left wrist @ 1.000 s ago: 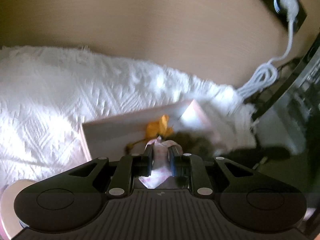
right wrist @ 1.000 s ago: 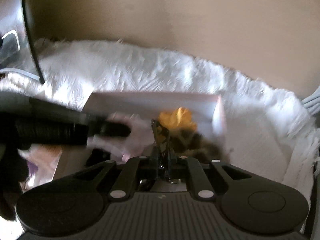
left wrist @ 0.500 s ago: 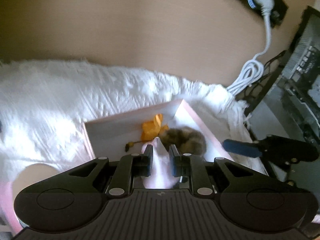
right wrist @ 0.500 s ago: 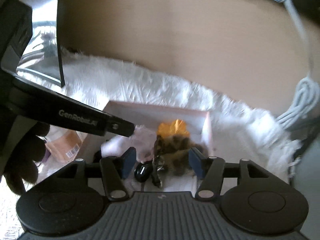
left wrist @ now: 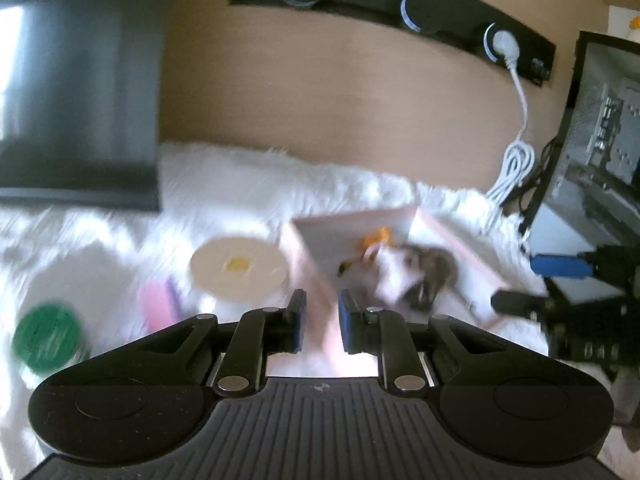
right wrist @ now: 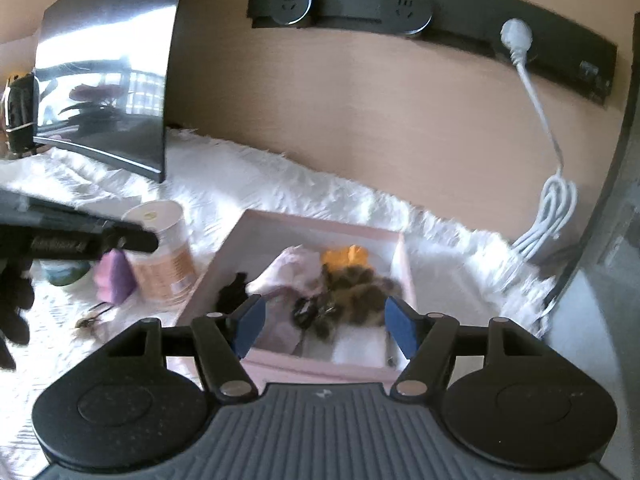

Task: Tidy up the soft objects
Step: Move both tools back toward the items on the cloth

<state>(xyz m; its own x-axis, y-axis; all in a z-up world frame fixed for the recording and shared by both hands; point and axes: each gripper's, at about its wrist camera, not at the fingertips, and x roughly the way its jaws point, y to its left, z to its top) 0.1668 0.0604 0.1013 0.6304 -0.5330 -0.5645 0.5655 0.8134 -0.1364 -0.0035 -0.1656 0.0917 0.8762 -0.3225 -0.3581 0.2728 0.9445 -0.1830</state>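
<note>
A pale pink box (right wrist: 320, 224) sits on the white fluffy rug. It holds a pink cloth (right wrist: 292, 268), an orange soft piece (right wrist: 344, 256), a brown furry thing (right wrist: 360, 292) and small black items (right wrist: 232, 300). My right gripper (right wrist: 325, 322) hovers at the box's near wall. Its jaws are opening wide and nothing is pressed between the pads. My left gripper (left wrist: 322, 320) is left of the box (left wrist: 352, 220), with a narrow gap between its jaws. Only the box wall shows through that gap, blurred. The left wrist view shows the right gripper (left wrist: 516, 283) at the box's right side.
Left of the box stand a white-lidded tub (left wrist: 238, 266), a pink and purple sponge (left wrist: 158, 308) and a green-lidded jar (left wrist: 44, 336). A dark monitor (right wrist: 104, 80) fills the back left. A white cable (right wrist: 556, 208) and a computer case (left wrist: 600, 140) are on the right.
Both grippers pulled back from the box, and the left one swung left. The right jaws went from shut to wide. The pink cloth no longer shows between the left fingers.
</note>
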